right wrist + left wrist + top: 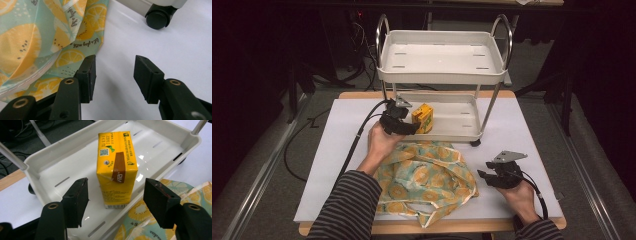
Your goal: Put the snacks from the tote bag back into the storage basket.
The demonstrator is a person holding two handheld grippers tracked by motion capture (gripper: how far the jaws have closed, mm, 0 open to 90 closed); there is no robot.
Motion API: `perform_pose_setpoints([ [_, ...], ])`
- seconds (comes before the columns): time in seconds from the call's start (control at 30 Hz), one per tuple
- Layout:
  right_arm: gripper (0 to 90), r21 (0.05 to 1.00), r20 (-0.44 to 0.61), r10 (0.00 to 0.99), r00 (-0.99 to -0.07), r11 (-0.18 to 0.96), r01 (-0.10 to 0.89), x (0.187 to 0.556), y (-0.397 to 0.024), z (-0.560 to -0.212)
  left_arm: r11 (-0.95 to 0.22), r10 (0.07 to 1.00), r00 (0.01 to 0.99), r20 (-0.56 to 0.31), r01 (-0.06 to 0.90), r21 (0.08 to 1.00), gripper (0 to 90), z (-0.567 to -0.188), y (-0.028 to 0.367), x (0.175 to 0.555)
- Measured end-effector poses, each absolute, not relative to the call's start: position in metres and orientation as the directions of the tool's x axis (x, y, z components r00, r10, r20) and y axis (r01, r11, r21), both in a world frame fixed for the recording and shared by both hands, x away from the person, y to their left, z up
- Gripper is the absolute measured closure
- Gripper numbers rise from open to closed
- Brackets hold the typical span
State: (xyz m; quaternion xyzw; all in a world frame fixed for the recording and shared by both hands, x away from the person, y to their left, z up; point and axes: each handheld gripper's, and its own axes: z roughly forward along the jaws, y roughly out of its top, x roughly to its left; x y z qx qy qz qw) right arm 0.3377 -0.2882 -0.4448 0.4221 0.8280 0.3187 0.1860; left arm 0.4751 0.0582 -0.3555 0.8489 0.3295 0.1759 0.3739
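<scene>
From the high view, a small white two-tier plastic cart (442,70) with chrome handles is standing at the upper centre of the frame, on a white sheet covering the wooden table (337,145). A yellow-orange drink carton (423,118) is standing upright at the left end of the cart's lower tray. The left gripper (404,125) is sitting just left of the carton, held by a hand coming out of a striped sleeve (347,205). A crumpled cloth bag printed with orange slices on pale green (427,180) is lying in the lower centre. The right gripper (484,175) is resting at the lower right, just beside the bag's edge, near a black caster wheel (475,143).

In the left gripper view, the carton (116,167) is filling the centre of the frame, upright in the white tray (50,157). The left gripper (116,195) is standing spread wide, one jaw on each side of the carton's base, neither touching it. The printed bag (160,215) is showing at the lower right.

In the right gripper view, the right gripper (115,75) is hanging spread apart over bare white sheet, pinching nothing. The printed bag (37,37) is occupying the upper left, its edge just beside the left-hand jaw. The black caster (157,17) is sitting at the upper right.
</scene>
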Motion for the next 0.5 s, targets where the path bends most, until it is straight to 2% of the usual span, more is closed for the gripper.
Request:
perform_pose_setpoints([
  [0.37,53.5,0.679,-0.044,0.82,-0.57,0.443,0.586,0.338,-0.288,-0.445,-0.491,0.683,0.729,0.052,0.405,0.771,37.8,-0.35,0.073,0.462],
  [0.5,53.5,0.684,-0.043,0.822,-0.568,0.438,0.583,0.338,-0.289,-0.445,-0.46,0.691,0.723,0.018,0.42,0.783,37.9,-0.349,0.08,0.459],
])
